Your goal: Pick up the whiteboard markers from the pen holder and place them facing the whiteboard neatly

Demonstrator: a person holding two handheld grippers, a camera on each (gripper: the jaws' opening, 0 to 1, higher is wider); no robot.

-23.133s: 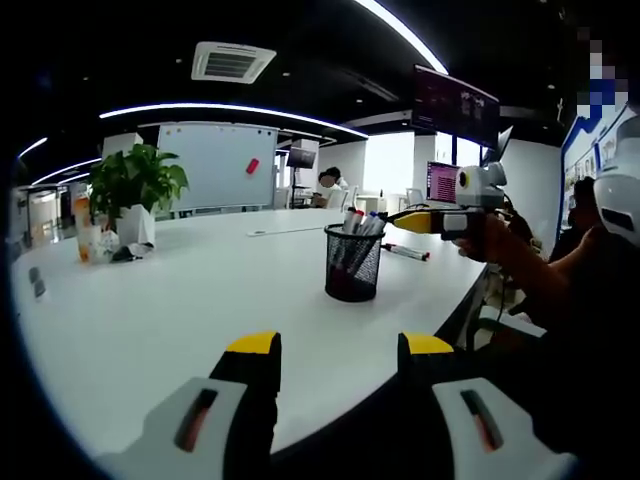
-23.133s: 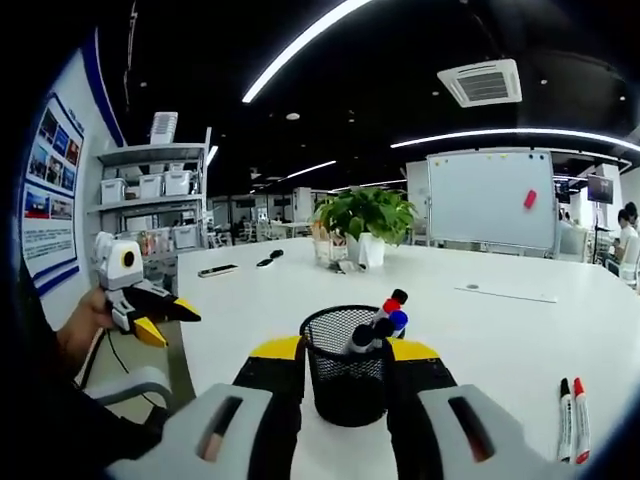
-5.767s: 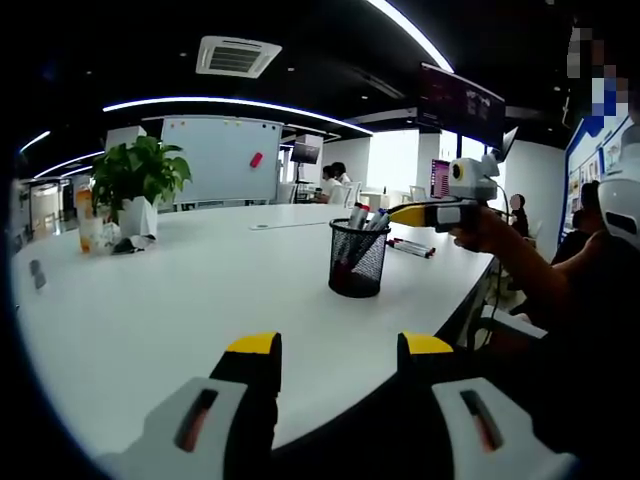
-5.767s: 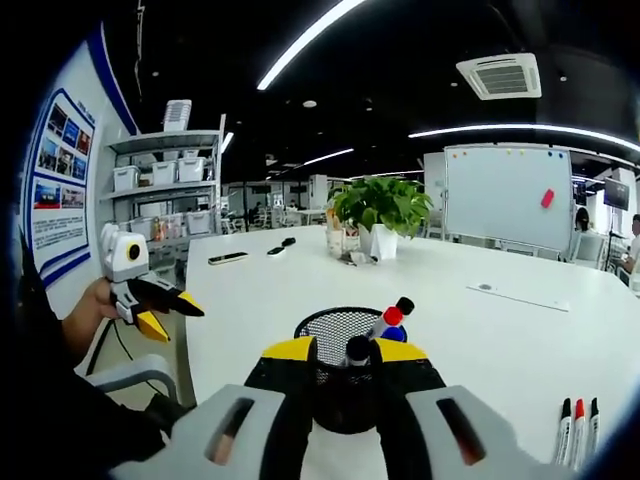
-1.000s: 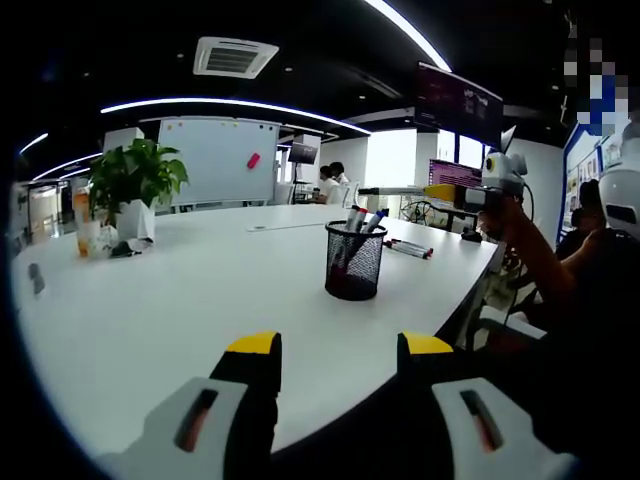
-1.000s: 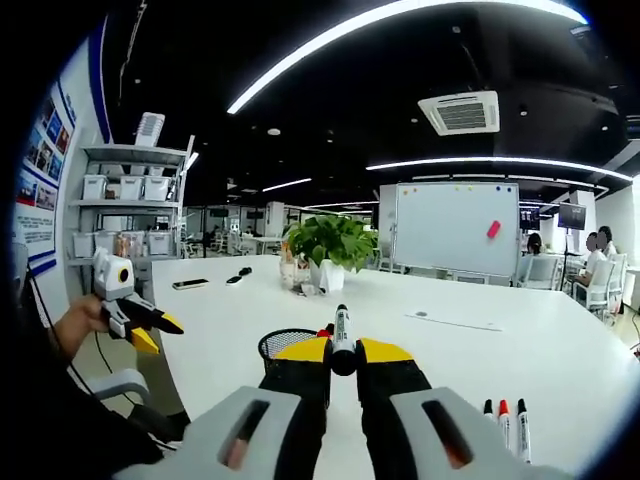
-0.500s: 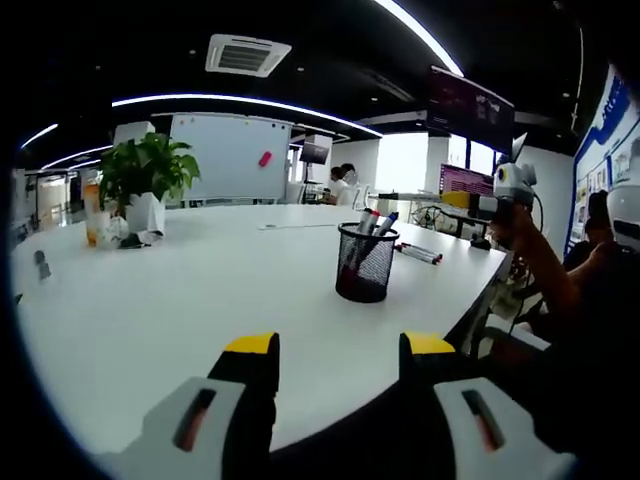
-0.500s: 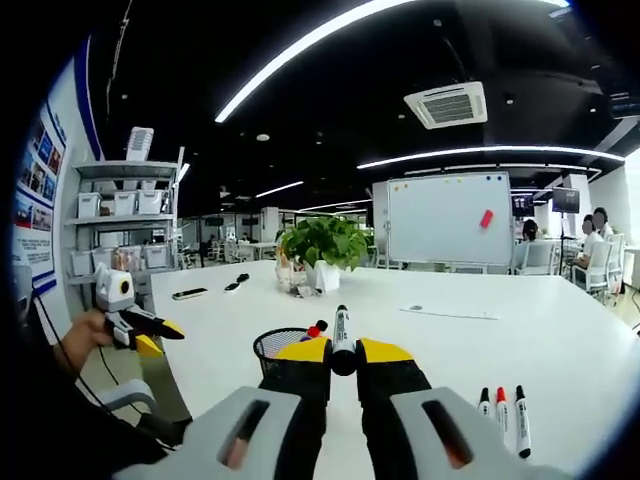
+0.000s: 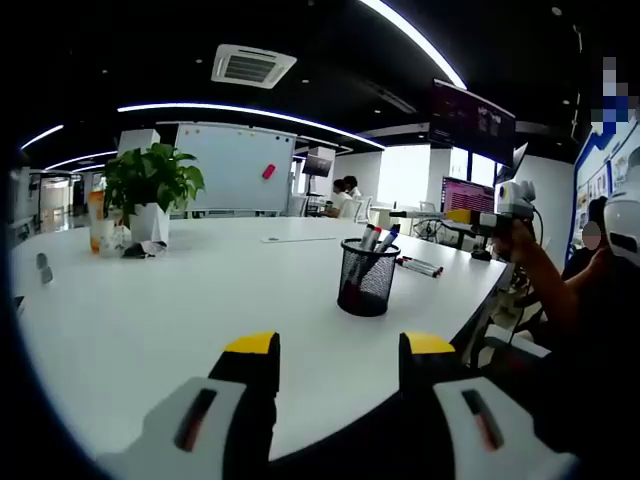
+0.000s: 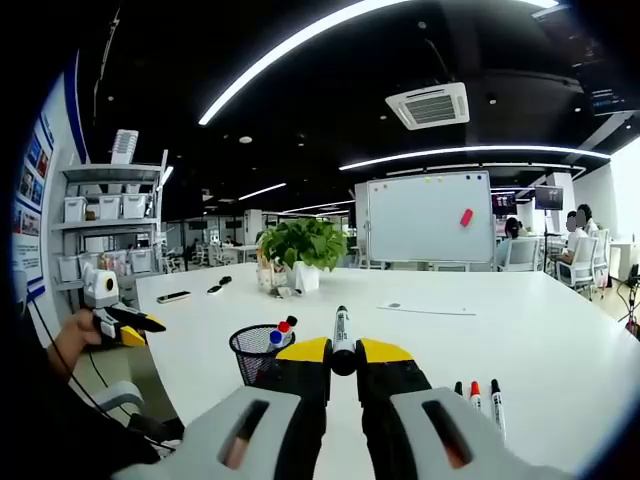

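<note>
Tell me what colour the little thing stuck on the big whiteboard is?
The small magnet on the whiteboard is red, clearest in the right gripper view.

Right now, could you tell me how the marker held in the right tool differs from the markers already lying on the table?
The held marker is clamped in the right tool, raised off the table; the three laid markers rest on it in a row.

The held marker stands alone; the laid ones lie side by side, one red-capped.

All point roughly toward the whiteboard.
</note>
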